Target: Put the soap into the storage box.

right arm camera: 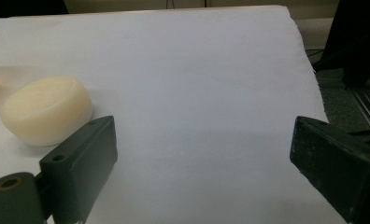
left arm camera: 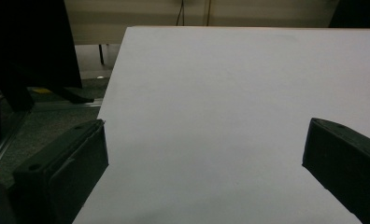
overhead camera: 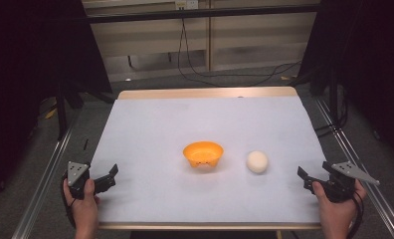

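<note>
Desk (overhead camera: 150,124), white-covered, wooden edge at far and near sides; two items on it, two grippers at its near corners

Item one: orange bowl (overhead camera: 203,154), upright, near the middle of the desk, nothing visible inside it from the high view

Item two: cream-white ball (overhead camera: 257,162), somewhat flattened, resting on the desk just to the right of the bowl, apart from it; seen again in the right gripper view (right arm camera: 46,109) beyond and to the left of the left jaw, near it but not between the jaws

Right gripper (overhead camera: 309,180): held by the person's right hand (overhead camera: 337,209) at the near right corner, pointing inward toward the ball; jaws stand apart with bare desk between them, nothing gripped. Ball lies ahead and to the left of it, near, not touching

Left gripper (overhead camera: 110,175): held by the left hand (overhead camera: 83,206) at the near left corner; jaws wide apart in the left gripper view, bare desk between them, nothing gripped. Bowl and ball well apart from it

Progress, as judged: work appears to be at its start. Ball not yet grasped, bowl apparently empty. Likely remaining: bring the right gripper around the ball, close on it, lift, carry it over and set it into the bowl. Nothing of this looks done
</note>
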`<state>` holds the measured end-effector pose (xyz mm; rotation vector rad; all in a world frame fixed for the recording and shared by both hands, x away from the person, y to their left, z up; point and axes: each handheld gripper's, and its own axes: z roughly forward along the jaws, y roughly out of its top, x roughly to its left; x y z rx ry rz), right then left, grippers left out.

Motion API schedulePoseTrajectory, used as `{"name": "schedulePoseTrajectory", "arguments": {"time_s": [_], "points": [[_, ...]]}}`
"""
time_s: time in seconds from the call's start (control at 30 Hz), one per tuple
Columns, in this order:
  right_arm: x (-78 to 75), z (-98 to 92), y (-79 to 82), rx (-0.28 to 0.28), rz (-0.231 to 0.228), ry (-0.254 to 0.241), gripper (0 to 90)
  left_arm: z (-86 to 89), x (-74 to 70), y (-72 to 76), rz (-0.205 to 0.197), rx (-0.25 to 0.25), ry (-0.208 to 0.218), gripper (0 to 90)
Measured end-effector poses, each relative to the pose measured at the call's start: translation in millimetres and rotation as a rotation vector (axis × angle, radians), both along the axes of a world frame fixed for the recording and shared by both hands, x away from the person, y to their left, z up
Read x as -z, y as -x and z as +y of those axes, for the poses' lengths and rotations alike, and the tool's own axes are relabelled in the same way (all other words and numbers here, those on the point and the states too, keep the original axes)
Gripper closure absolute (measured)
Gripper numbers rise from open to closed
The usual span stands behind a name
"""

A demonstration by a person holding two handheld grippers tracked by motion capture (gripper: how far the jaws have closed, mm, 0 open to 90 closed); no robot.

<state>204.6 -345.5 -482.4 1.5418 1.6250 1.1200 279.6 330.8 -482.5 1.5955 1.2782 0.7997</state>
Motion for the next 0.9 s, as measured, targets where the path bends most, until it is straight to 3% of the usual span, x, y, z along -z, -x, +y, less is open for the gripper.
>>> {"name": "schedulePoseTrajectory", "arguments": {"time_s": [0.03,0.23,0.47,0.57,0.73,0.9], "points": [[0.0,0.0,0.0,0.000,0.000,0.000,8.4,-0.4,0.1,0.2,-0.003,-0.004,-0.001,0.0],[-5.6,3.7,-8.6,-0.035,0.103,0.033,9.6,-0.6,-0.1,0.0,0.000,-0.008,-0.013,0.0],[-15.7,10.6,-16.8,-0.076,0.161,0.076,12.7,-0.5,-0.1,-0.3,0.006,-0.002,-0.014,0.0],[-22.3,17.8,-25.3,-0.102,0.235,0.100,13.6,-0.6,-0.1,-0.3,0.006,0.000,-0.014,0.0],[-28.5,26.1,-38.3,-0.136,0.301,0.117,18.3,-1.1,0.0,-0.5,0.006,0.003,-0.019,0.0],[-30.0,34.6,-51.7,-0.174,0.364,0.093,18.8,-1.0,0.0,-0.5,0.007,0.005,-0.016,0.0]]}}
